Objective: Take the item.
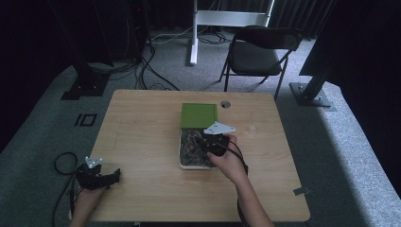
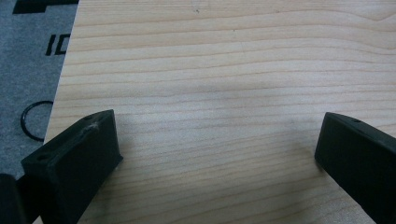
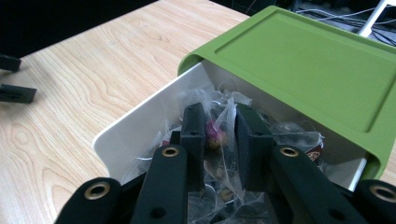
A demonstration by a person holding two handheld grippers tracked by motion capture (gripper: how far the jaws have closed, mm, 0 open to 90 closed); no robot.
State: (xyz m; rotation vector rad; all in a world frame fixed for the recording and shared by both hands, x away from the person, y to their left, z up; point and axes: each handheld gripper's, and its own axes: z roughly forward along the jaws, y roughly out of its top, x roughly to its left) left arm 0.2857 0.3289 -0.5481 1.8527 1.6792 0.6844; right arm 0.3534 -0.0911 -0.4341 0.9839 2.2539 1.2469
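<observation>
One clear sachet (image 3: 219, 133) is being pinched between the fingers of the right gripper (image 3: 219, 135) inside the white drawer (image 3: 135, 126) pulled out from under the green lid (image 3: 303, 60). Lifting it straight up, free of its neighbours, looks like the next move. Meanwhile the left gripper (image 1: 97, 177) is resting at the desk (image 1: 142, 142) edge, fingers wide apart around nothing.

Dim room, with soft light falling on the tabletop (image 1: 142, 142) from above

The high view is looking murky and slightly soft, its background sinking into black. The left tool (image 2: 219, 154) is casting a faint, diffuse shadow across the sharply rendered wood grain. In the right gripper view the green lid (image 3: 308, 60) is catching an even sheen, while the nearest tool arms are blurring slightly.
</observation>
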